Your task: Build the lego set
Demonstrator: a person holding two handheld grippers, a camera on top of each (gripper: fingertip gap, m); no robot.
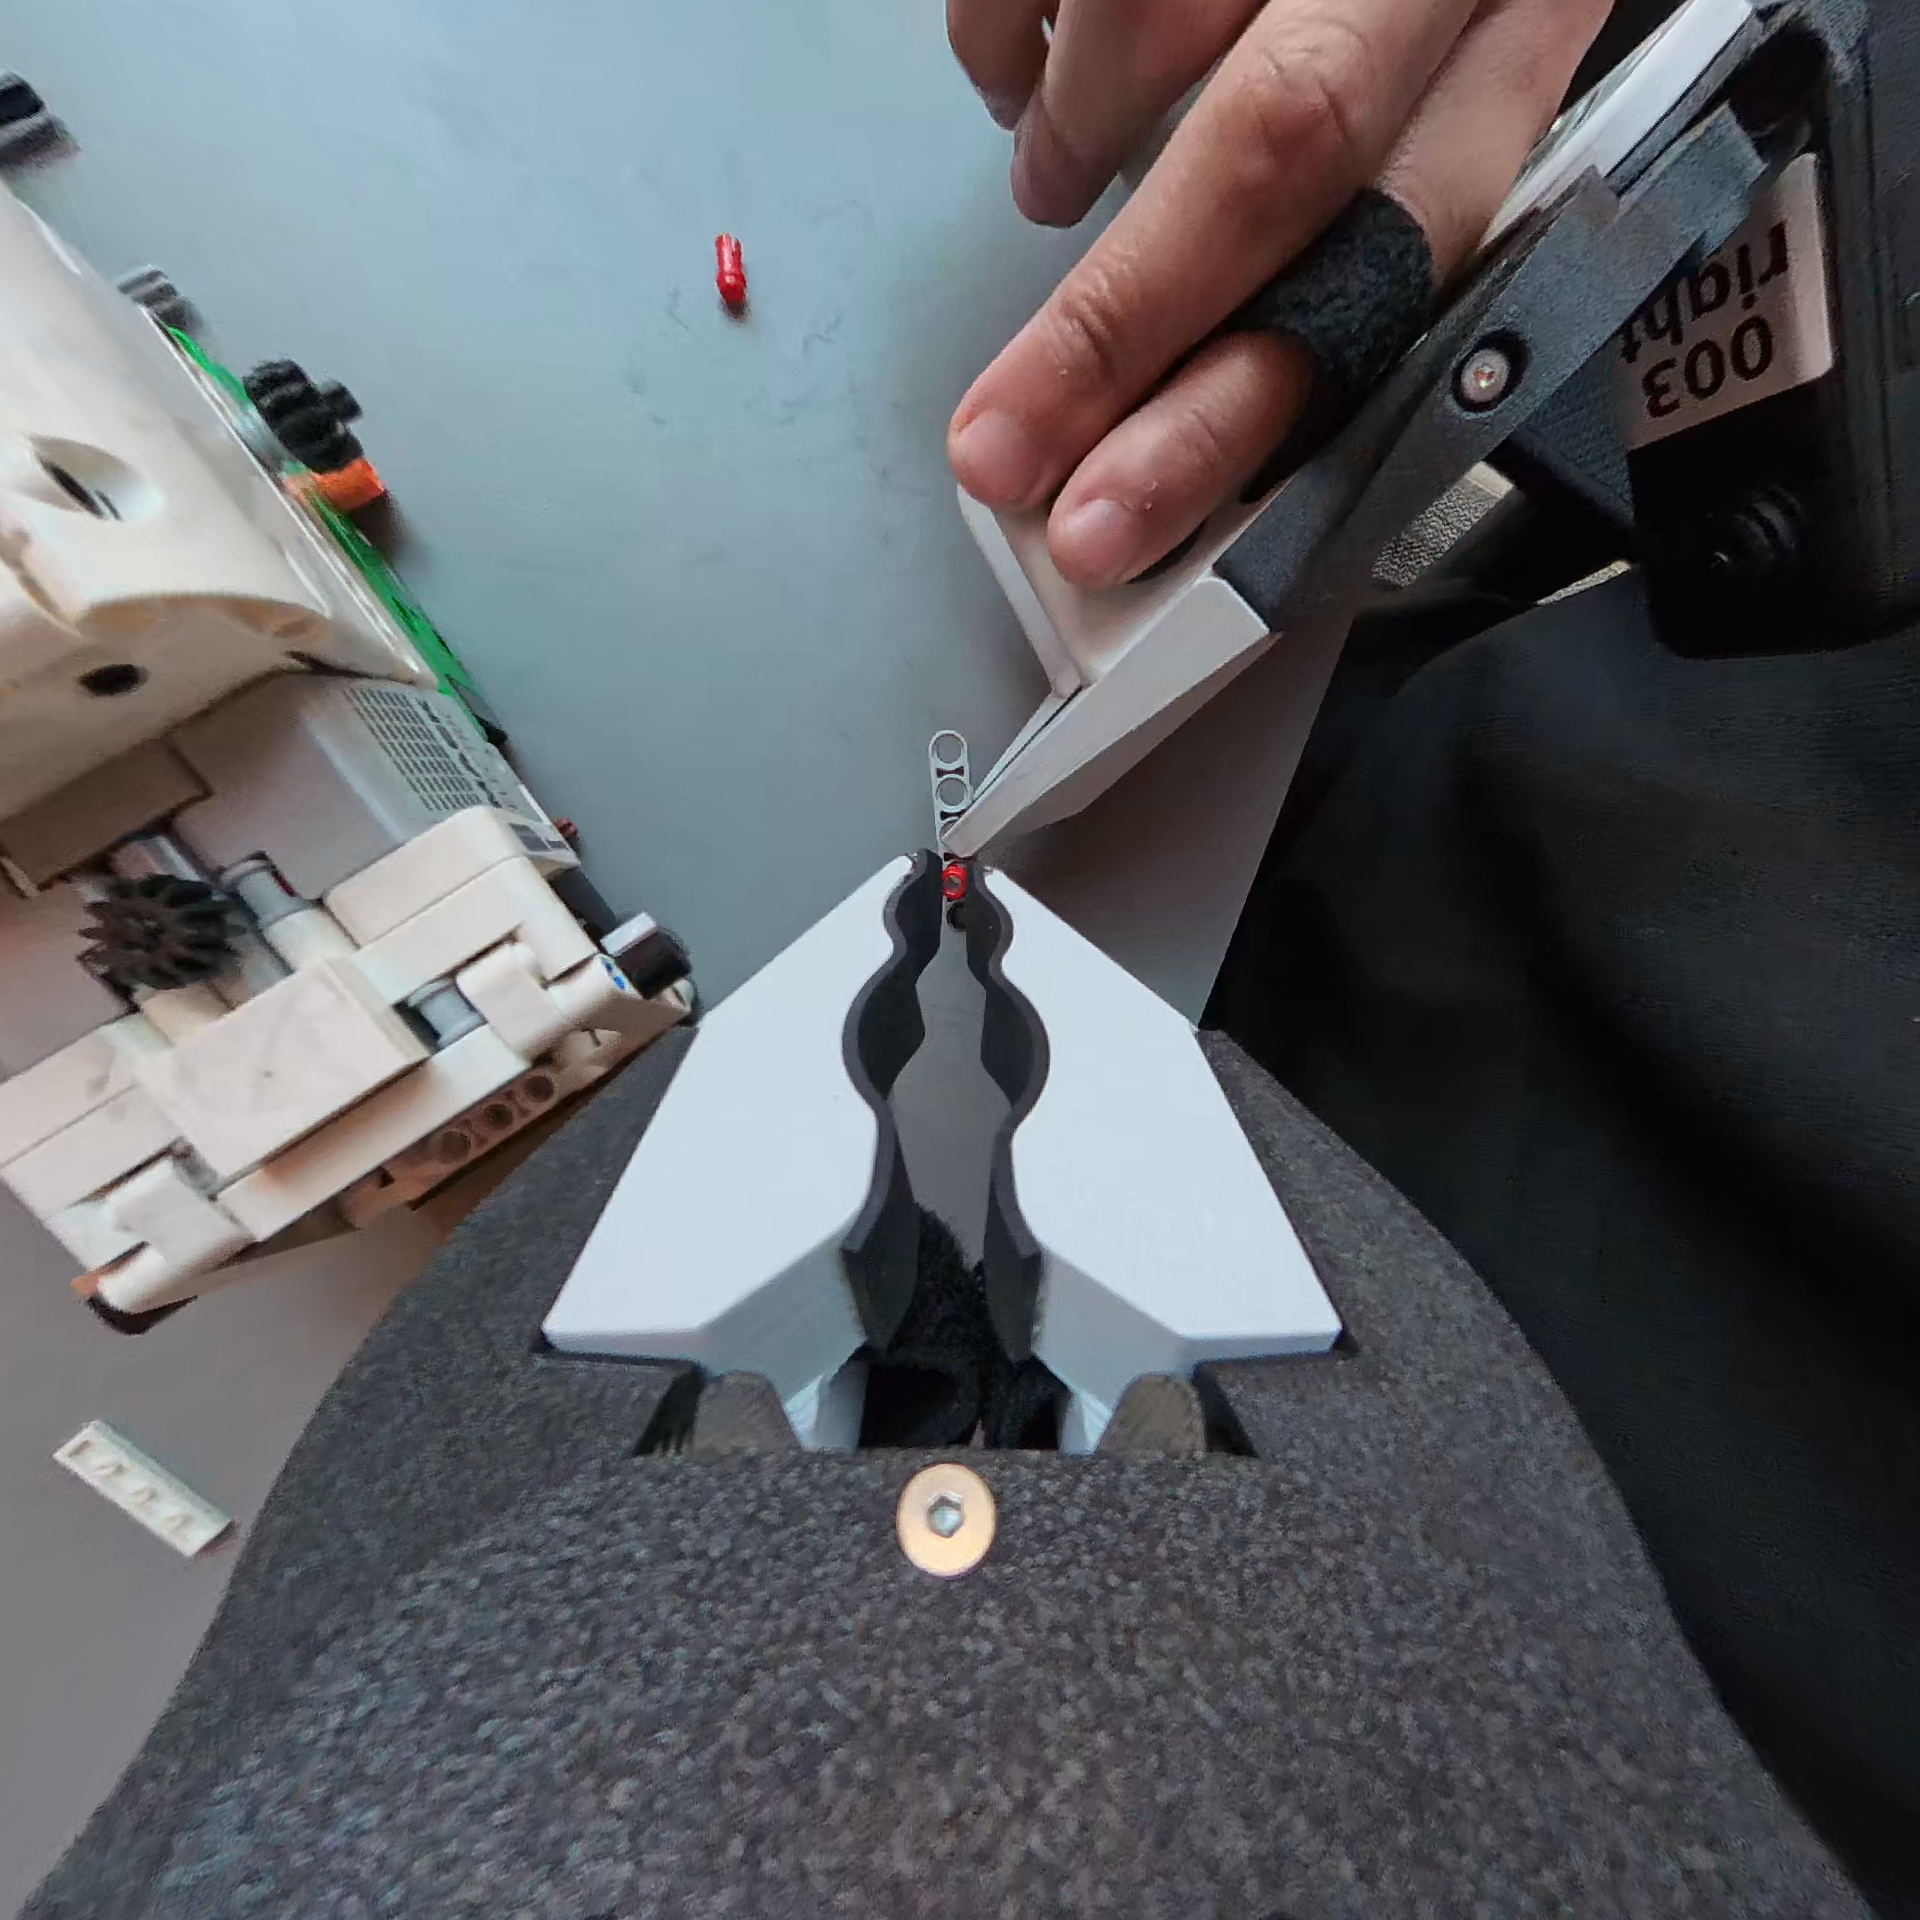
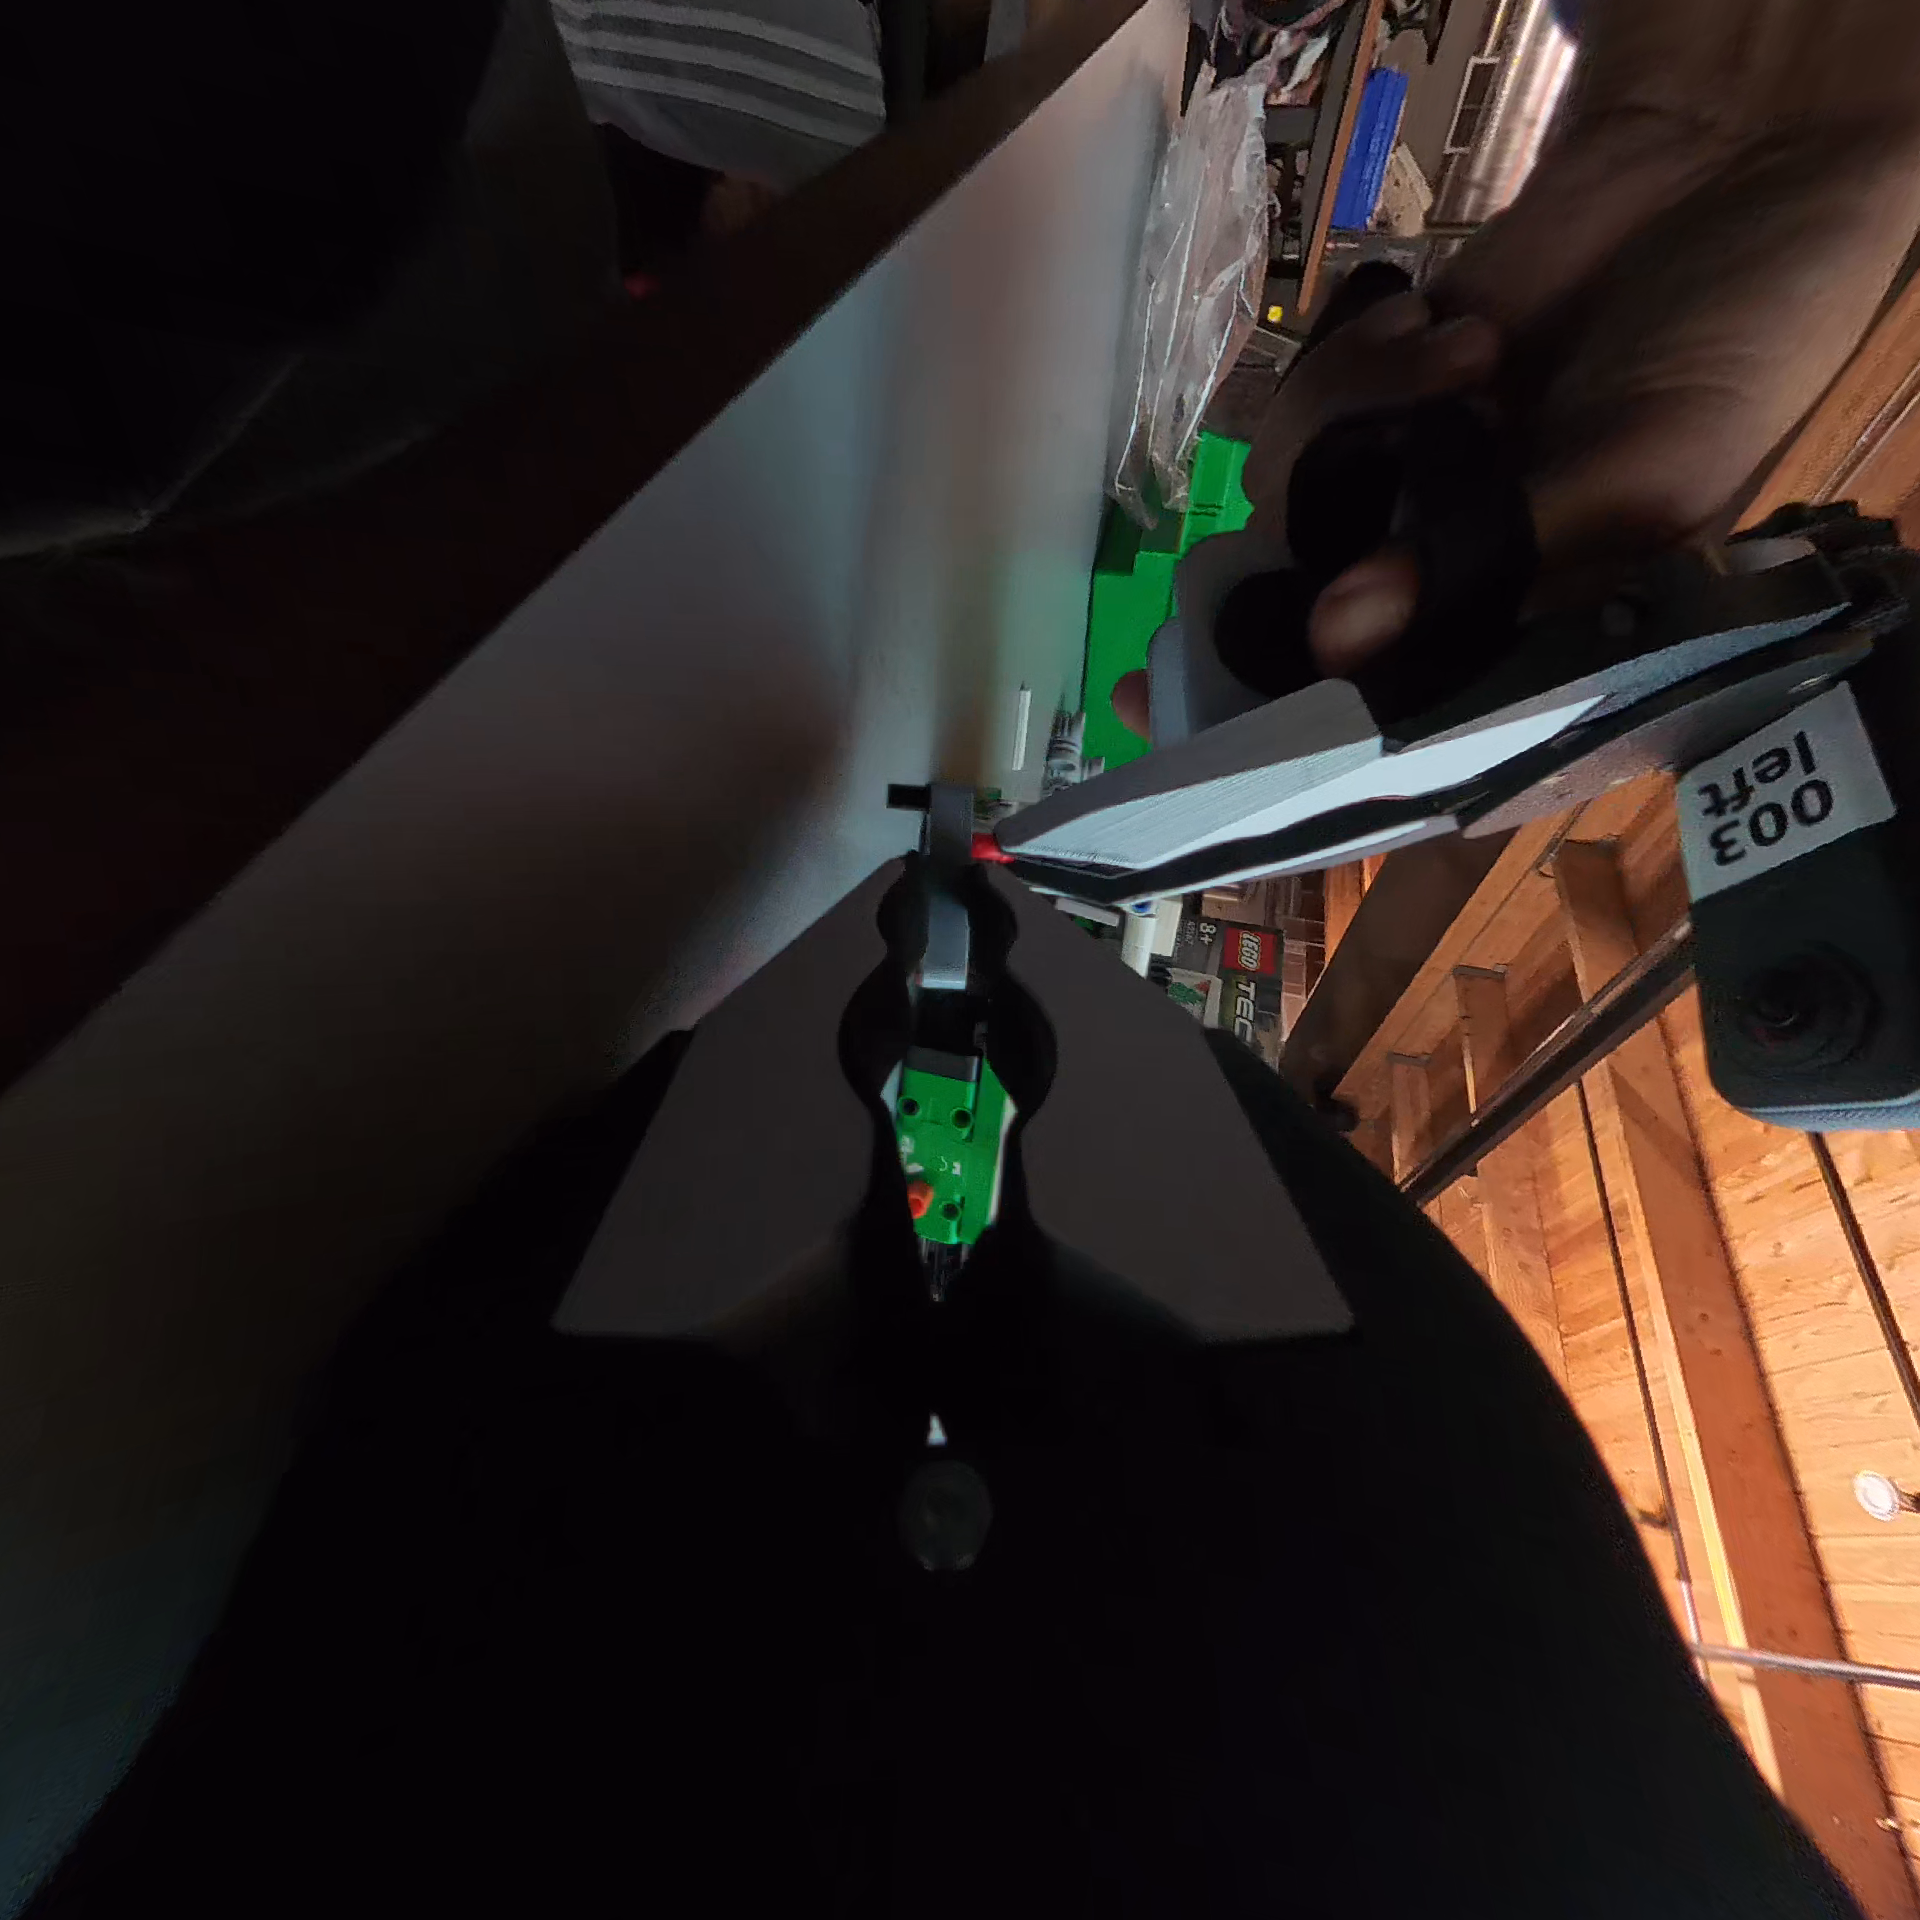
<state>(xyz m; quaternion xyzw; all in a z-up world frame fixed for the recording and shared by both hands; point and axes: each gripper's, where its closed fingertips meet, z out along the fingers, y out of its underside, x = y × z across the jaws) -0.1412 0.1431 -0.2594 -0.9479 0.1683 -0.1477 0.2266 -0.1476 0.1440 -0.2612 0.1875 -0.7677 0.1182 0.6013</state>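
Observation:
In the left wrist view my left gripper point(image 1: 951, 871) is shut on a small red pin point(image 1: 954, 881) at its fingertips. My right gripper point(image 1: 964, 834) comes in from the upper right, held by a hand, and is shut on a thin grey beam with holes point(image 1: 948, 777). The pin sits against the beam's lower end. In the right wrist view my right gripper point(image 2: 940, 883) holds the grey beam point(image 2: 948, 925), which has a black pin point(image 2: 906, 796) at its far end. The left gripper point(image 2: 1006, 844) presses the red pin point(image 2: 985, 850) to its side.
A large white Lego model point(image 1: 260, 935) with black gears lies at the left on the grey table point(image 1: 675, 520). A loose red pin point(image 1: 730, 272) and a white plate point(image 1: 140, 1486) lie on it. Green parts point(image 2: 1143, 603), a plastic bag point(image 2: 1195, 312) and a Lego box point(image 2: 1236, 977) lie farther off.

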